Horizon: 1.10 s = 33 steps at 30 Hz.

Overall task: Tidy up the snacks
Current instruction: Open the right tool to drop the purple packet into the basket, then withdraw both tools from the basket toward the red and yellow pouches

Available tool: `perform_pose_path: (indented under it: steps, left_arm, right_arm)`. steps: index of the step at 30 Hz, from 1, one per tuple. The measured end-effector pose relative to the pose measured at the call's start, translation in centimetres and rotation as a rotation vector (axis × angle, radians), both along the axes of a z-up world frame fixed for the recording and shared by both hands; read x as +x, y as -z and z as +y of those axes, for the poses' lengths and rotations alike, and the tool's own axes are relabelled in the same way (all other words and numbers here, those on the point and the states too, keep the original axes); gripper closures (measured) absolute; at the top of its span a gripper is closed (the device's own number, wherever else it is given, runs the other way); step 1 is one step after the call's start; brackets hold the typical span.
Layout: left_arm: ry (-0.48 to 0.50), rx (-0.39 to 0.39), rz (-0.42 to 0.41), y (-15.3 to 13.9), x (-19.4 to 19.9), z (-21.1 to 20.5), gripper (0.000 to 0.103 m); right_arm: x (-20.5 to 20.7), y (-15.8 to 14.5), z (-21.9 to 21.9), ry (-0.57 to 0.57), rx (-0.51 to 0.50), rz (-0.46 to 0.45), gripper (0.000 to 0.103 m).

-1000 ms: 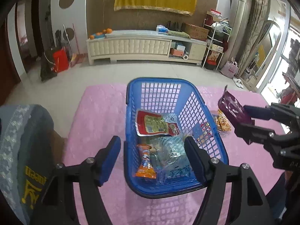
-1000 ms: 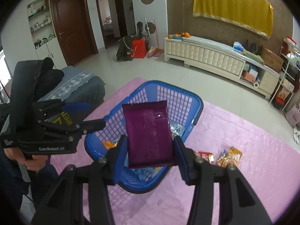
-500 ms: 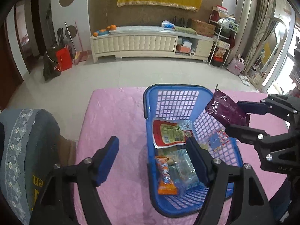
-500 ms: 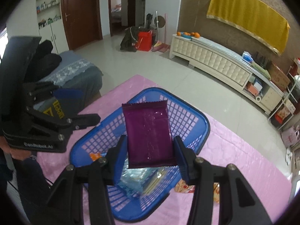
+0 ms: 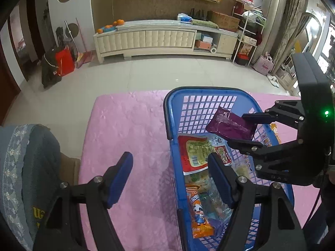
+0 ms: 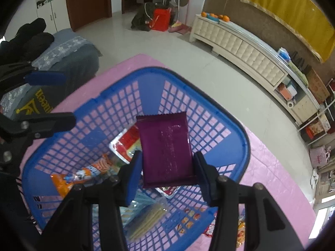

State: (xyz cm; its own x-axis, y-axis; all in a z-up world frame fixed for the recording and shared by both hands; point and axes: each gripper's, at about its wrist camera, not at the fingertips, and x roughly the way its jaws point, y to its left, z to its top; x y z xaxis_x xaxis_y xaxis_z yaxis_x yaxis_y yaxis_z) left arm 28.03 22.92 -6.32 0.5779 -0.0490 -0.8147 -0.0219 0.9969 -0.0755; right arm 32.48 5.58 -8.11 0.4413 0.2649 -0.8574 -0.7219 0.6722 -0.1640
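Observation:
A blue mesh basket (image 5: 167,113) (image 6: 245,138) stands on the pink cloth. It holds a red-and-green packet (image 5: 194,152), an orange packet (image 5: 199,215) (image 6: 79,175) and clear packs. My right gripper (image 6: 167,165) (image 5: 245,130) is shut on a purple snack packet (image 6: 165,146) (image 5: 228,123), which hangs over the inside of the basket, above the other snacks. My left gripper (image 5: 170,173) (image 6: 48,100) is open and empty. It hovers across the basket's left wall, one finger over the cloth and one over the inside.
Loose snack packets (image 6: 240,228) (image 5: 274,131) lie on the pink cloth (image 5: 129,133) just right of the basket. A grey-blue cushioned seat (image 5: 25,167) sits at the table's left edge. Tiled floor and a low cabinet lie beyond.
My right gripper has carried the purple packet from beside the basket's right wall to over its inside, and lower. My left gripper has shifted left, so the basket now sits right of it.

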Motion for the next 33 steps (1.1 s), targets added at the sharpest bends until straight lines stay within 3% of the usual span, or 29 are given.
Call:
perform_pose_path:
  steps: [2, 4, 9, 23, 33]
  left_arm:
    - [-0.004, -0.012, 0.002, 0.2, 0.0, 0.1, 0.031]
    - [-0.011, -0.019, 0.007, 0.3, -0.1, 0.0, 0.031]
    - [0.017, -0.013, -0.002, -0.3, -1.0, -1.1, 0.031]
    - [0.109, 0.005, -0.074, -5.8, -5.4, -7.6, 0.031]
    - [0.165, 0.021, -0.101, -7.7, -6.9, -13.2, 0.031]
  right_arm:
    - [0.0, 0.2, -0.2, -0.006, 0.005, 0.001, 0.046]
    - [0.1, 0.2, -0.5, 0.002, 0.004, 0.012, 0.032]
    - [-1.0, -1.3, -1.7, 0.016, 0.024, -0.035, 0.021]
    - [-6.1, -7.7, -10.0, 0.116, 0.104, -0.077, 0.021]
    - [-9.0, -9.4, -15.9, 0.196, 0.134, -0.106, 0.021]
